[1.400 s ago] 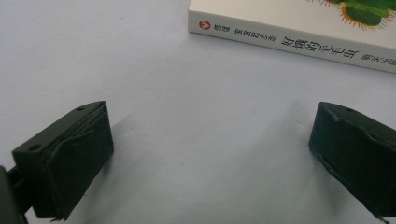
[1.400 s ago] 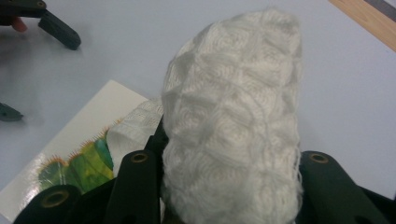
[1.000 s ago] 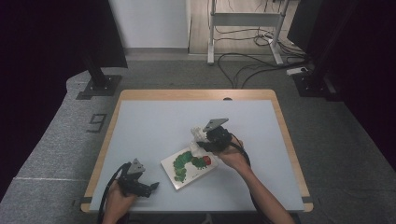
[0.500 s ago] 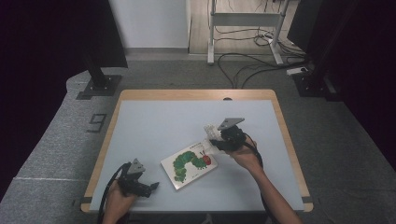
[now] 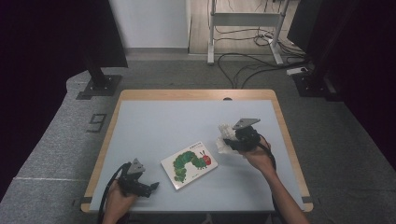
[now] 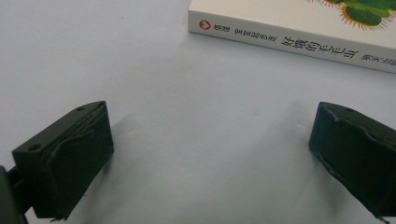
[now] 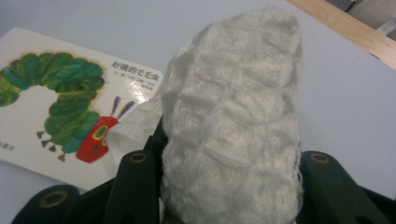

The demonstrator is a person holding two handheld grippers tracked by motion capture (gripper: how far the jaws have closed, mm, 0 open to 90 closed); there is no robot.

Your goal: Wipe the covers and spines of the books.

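Near the right edge of the tabletop (image 5: pixel 154 116), roughly midway between its far and near edges, the right gripper (image 5: pixel 229 140) pinches a bundle of white knitted cloth (image 5: pixel 225 139). From the right gripper view, the knitted cloth (image 7: pixel 233 121) stands up between the two black jaws, which press on it from both sides; its surface has a thick, looped, cable-like weave and a frayed edge on one side. A grey three-cornered plate sits on top of this gripper, and the person's right hand (image 5: pixel 257 156) and forearm reach in from the near edge to hold it.

Just left of the cloth, toward the near edge and close to the middle of the tabletop, a picture book (image 5: pixel 189 163) lies flat, turned at an angle. Its white cover shows a green caterpillar with a red head. The cloth is just beside the book's right corner; I cannot tell whether they touch.

At the near left corner of the tabletop, the left gripper (image 5: pixel 150 187) rests low in the person's left hand (image 5: pixel 119 200), pointing right toward the book. From the left gripper view, its jaws are spread wide with nothing between them, only pale tabletop, and the book's spine (image 6: pixel 289 44) lies a little beyond them.
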